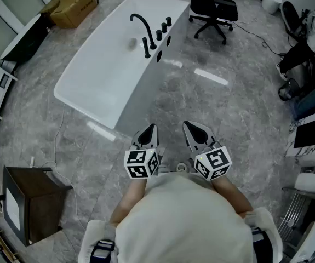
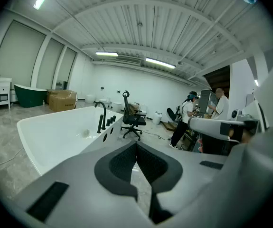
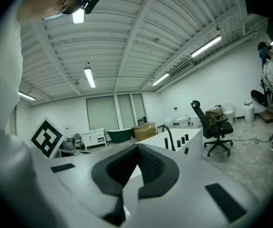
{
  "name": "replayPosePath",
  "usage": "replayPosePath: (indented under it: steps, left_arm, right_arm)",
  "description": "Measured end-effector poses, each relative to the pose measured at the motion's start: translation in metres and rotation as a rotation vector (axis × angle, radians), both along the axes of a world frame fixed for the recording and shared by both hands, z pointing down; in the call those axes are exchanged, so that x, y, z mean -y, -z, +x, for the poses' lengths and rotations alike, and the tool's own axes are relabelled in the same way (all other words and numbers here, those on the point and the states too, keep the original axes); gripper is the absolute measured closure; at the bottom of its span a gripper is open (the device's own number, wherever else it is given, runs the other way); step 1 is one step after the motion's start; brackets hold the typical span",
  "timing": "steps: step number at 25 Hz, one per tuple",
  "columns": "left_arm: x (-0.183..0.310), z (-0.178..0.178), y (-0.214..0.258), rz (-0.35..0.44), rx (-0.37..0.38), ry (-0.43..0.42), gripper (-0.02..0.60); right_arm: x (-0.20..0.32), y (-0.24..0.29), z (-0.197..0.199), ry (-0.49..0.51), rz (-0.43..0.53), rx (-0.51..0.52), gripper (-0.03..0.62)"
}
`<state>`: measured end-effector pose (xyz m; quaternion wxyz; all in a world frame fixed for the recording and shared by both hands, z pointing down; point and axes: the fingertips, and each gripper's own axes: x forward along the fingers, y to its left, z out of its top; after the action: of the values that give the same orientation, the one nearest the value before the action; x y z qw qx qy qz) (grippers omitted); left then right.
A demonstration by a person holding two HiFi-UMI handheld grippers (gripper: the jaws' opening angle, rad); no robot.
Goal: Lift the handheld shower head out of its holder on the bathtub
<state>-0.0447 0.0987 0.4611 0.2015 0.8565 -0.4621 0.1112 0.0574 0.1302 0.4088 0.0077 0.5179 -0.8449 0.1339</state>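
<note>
The white bathtub lies ahead on the grey floor. A curved black spout and a row of black knobs stand on its right rim. Beside the spout a slim black handheld shower head sits upright in its holder. My left gripper and right gripper are held close to my body, well short of the tub, both shut with nothing in them. In the left gripper view the shower head is far off past the closed jaw tips. The right gripper view shows the spout far away too.
A black office chair stands beyond the tub's far end. A cardboard box lies at the back left, and a dark wooden cabinet stands at the near left. People and equipment crowd the right side. A thin cable trails over the floor at the left.
</note>
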Motion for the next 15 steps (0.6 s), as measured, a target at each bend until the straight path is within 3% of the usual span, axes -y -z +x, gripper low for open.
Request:
replayPosePath:
  steps: [15]
  left_arm:
    - [-0.022, -0.003, 0.000, -0.006, -0.013, 0.052, 0.560]
  right_arm:
    - [-0.019, 0.002, 0.009, 0.032, 0.007, 0.006, 0.574]
